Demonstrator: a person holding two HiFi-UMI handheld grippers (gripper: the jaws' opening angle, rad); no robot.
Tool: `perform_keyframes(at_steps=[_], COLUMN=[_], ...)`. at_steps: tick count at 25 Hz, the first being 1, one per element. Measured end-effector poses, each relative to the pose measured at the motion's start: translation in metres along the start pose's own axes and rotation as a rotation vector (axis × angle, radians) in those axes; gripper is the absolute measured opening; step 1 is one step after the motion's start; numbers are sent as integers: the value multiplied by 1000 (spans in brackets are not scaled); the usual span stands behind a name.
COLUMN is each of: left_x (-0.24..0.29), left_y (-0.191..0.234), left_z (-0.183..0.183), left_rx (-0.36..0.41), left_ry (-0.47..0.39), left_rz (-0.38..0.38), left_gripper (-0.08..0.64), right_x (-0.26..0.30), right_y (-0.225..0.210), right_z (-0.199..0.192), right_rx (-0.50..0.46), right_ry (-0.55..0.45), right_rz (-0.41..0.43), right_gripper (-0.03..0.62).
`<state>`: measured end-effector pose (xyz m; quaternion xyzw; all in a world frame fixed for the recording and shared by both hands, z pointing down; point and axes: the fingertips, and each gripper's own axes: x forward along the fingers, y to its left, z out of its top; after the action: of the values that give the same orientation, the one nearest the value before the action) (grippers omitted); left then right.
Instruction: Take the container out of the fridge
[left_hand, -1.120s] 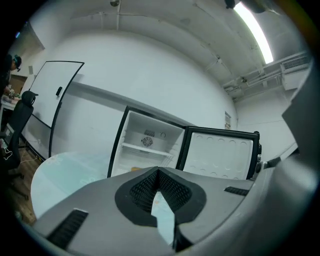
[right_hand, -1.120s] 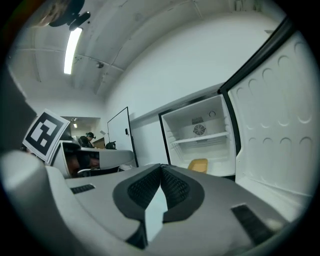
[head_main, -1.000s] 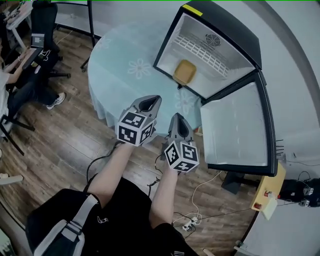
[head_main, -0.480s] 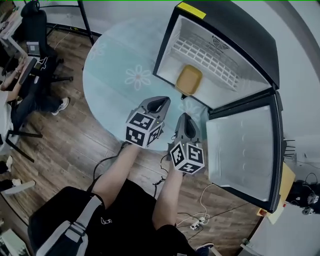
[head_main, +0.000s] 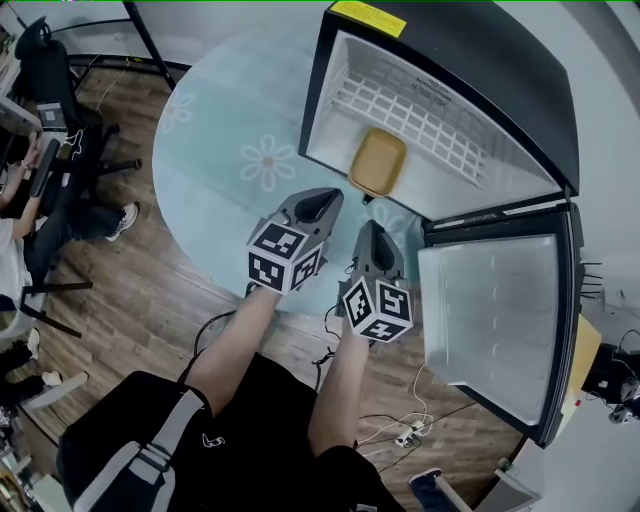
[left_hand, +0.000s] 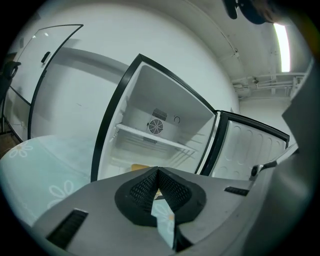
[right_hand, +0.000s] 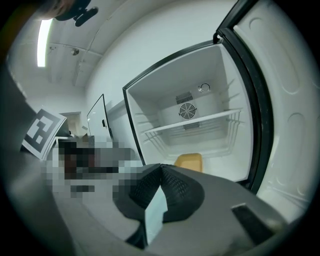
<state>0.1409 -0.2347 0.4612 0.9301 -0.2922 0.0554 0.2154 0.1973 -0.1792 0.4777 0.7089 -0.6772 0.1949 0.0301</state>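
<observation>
A small black fridge (head_main: 500, 70) stands on the round table with its door (head_main: 495, 305) swung wide to the right. A yellow container (head_main: 377, 162) lies on the fridge floor under the white wire shelf (head_main: 420, 115); it also shows as a yellow container (right_hand: 189, 161) in the right gripper view and a yellow sliver (left_hand: 140, 167) in the left gripper view. My left gripper (head_main: 318, 203) and right gripper (head_main: 367, 235) hover side by side over the table's near edge, short of the fridge opening. Both have their jaws shut with nothing between them.
The round table (head_main: 230, 150) carries a pale blue flowered cloth. Wooden floor lies below, with cables (head_main: 400, 430) by the person's legs. Office chairs (head_main: 60, 70) and seated people are at the far left. A white wall rises behind the fridge.
The view has closed in on the fridge, which now sits larger and nearer to both grippers. The grippers keep their side-by-side pose, both shut.
</observation>
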Motion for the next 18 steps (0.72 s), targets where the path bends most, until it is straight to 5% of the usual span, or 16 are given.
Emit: perform_keyframes(at_steps=[18], left_x=[52], left_y=[8], left_z=[-2], left_rx=[-27], left_ry=[78], left_rz=[-63], left_gripper=[0], right_x=[16], right_y=[-36], right_z=[4], right_rx=[4], right_ry=[43], right_rz=[-124], right_gripper=[6])
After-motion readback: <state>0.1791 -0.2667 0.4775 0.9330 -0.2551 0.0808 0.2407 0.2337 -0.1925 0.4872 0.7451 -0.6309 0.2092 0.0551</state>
